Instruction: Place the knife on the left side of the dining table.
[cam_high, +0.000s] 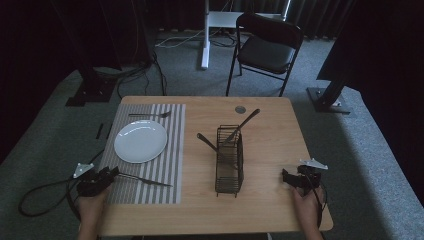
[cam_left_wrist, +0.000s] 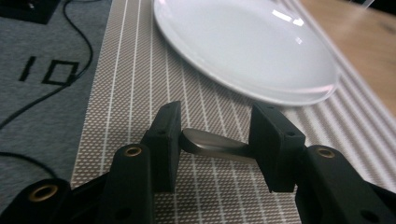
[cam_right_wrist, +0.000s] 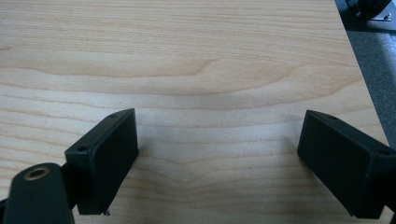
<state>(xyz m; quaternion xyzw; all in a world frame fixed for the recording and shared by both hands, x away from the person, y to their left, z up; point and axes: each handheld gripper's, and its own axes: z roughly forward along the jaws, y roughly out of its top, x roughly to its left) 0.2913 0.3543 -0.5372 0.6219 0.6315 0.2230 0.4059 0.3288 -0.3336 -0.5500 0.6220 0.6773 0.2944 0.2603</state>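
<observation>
We see the wooden table (cam_high: 270, 210) across the middle of the high view, and on its left part the striped placemat (cam_high: 165, 130) with the white plate (cam_high: 140, 141) on it. In the centre stands the black wire caddy (cam_high: 229, 160), with some cutlery leaning in it, and a fork (cam_high: 150, 115) lies at the upper edge of the placemat. The knife (cam_high: 145, 179) lies flat on the placemat below the plate, in the lower left of the frame. The left gripper (cam_left_wrist: 215, 149) has its jaws around the handle end of the knife; they stand partly apart, and we cannot tell if the pads press on it. The right gripper (cam_right_wrist: 217, 154) rests wide open with nothing between its jaws, at the lower right. We judge the knife is light, stiff and smooth metal, so it may slip or turn; it is better to take it across the flat handle, near its end.
</observation>
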